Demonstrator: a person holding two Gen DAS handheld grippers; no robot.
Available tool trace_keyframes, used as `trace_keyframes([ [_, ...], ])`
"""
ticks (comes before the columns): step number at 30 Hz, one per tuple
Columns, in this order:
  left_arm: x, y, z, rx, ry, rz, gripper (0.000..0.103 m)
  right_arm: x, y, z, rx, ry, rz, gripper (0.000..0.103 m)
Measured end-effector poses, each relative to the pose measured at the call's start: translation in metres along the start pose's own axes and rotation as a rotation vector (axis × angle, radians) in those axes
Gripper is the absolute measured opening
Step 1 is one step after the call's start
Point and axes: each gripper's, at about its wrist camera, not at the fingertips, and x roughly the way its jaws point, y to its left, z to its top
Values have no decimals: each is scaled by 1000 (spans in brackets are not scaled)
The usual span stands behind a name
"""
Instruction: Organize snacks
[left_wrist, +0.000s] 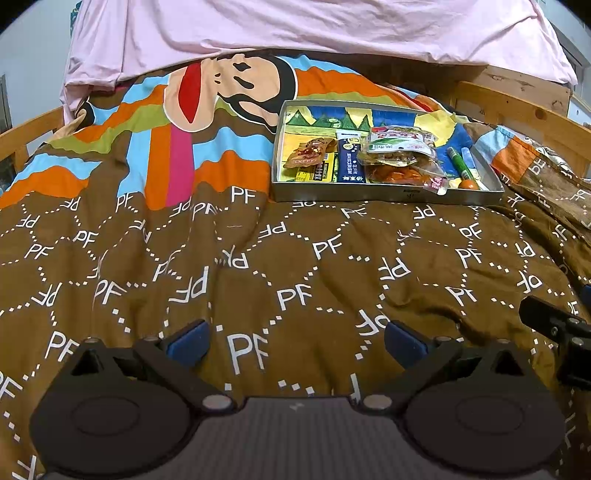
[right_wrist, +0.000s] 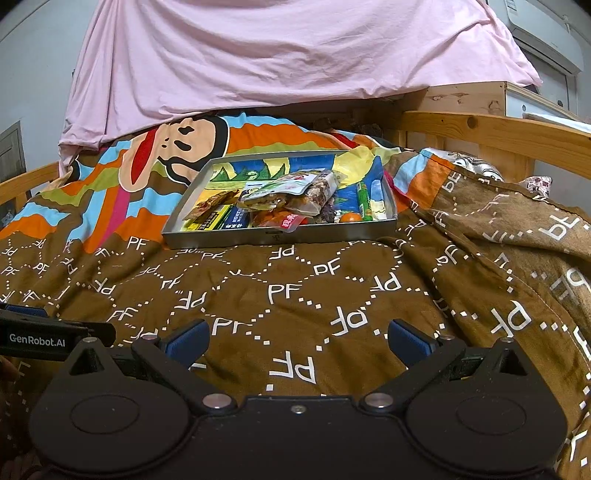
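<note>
A shallow metal tray (left_wrist: 388, 195) (right_wrist: 258, 236) rests on the patterned bedspread, holding several snacks. Inside lie a clear bag of nuts (left_wrist: 400, 146) (right_wrist: 295, 192), a dark blue sachet (left_wrist: 351, 162) (right_wrist: 236, 219), a yellow packet (left_wrist: 317, 171) (right_wrist: 212, 218), a brown snack pack (left_wrist: 308, 153) (right_wrist: 210, 205), a green tube (left_wrist: 460, 162) (right_wrist: 364, 201) and a small orange fruit (left_wrist: 469, 184) (right_wrist: 349, 218). My left gripper (left_wrist: 295, 341) hovers open over the bedspread, well short of the tray. My right gripper (right_wrist: 297, 341) is open too, also near the bed's front, with nothing between its fingers.
A brown bedspread with white lettering (left_wrist: 295, 266) (right_wrist: 295, 295) and a cartoon monkey print covers the bed. A pink sheet (left_wrist: 295, 33) (right_wrist: 280, 55) hangs behind. Wooden bed rails (left_wrist: 524, 110) (right_wrist: 491, 129) run along the right. The bedspread bunches into folds at the right (right_wrist: 517, 229).
</note>
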Motion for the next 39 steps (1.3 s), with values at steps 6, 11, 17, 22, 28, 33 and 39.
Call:
trace_keyframes([
  [6, 0, 0, -1, 0, 2, 0, 102, 1, -2, -1, 1, 1, -1, 102],
  [11, 0, 0, -2, 0, 2, 0, 102, 1, -2, -1, 1, 1, -1, 102],
  [17, 0, 0, -1, 0, 3, -1, 102, 1, -2, -1, 1, 1, -1, 102],
  [22, 1, 0, -4, 0, 6, -4, 102, 1, -1, 0, 1, 1, -1, 102],
  [28, 1, 0, -4, 0, 6, -4, 102, 2, -3, -2, 1, 4, -1, 102],
  [33, 1, 0, -3, 0, 6, -4, 102, 2, -2, -2, 1, 3, -1, 102],
  [39, 1, 0, -4, 1, 7, -4, 102, 2, -2, -2, 2, 4, -1, 102],
])
